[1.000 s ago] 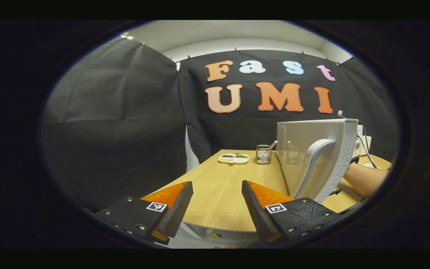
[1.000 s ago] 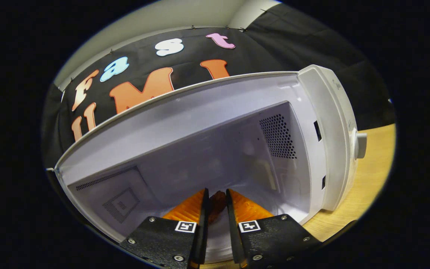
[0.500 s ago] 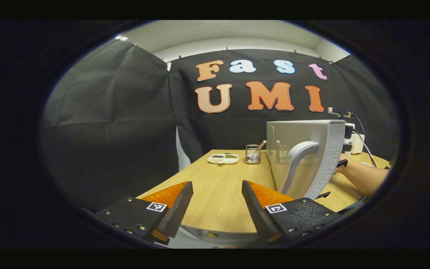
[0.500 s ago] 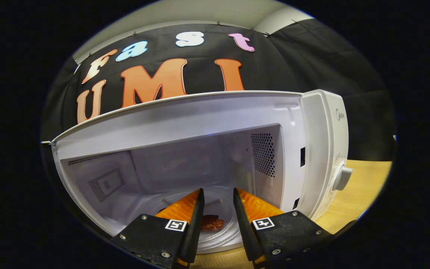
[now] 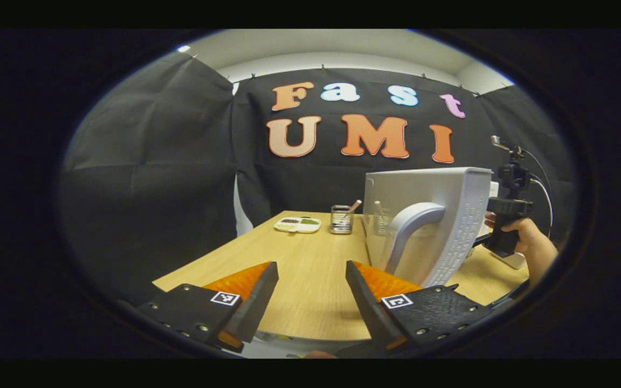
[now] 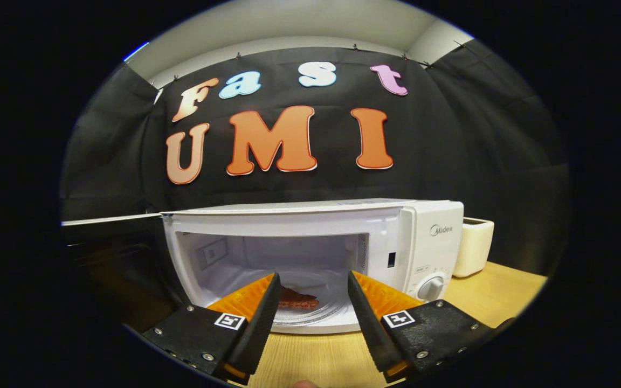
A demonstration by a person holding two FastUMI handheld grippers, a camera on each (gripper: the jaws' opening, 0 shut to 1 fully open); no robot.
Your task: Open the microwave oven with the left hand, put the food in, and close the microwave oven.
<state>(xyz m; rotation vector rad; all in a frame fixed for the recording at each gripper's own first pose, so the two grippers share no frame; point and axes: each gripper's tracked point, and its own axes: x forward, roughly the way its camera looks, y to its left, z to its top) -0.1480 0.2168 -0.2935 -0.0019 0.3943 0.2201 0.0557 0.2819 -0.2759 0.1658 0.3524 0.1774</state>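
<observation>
Left gripper (image 5: 306, 291): spread, empty, at the bench's near edge beside the white microwave door (image 5: 430, 226).
Right gripper (image 6: 310, 302): spread, empty.
Food: brown piece (image 6: 295, 298) on the white microwave's (image 6: 316, 258) turntable.
Risk: the left gripper could miss the curved grey handle (image 5: 410, 229), leaving the door ajar.
Views: the right gripper view shows the cavity; the left gripper view shows the door's outside.

This is a staged recording booth, not a real kitchen: black cloth walls (image 6: 477, 161) are clipped up under a plain pale ceiling. Ahead of the spread jaws, a white microwave (image 6: 429, 242) and toaster (image 6: 472, 245) sit on a bare wooden table (image 5: 310, 280), cables trailing.
</observation>
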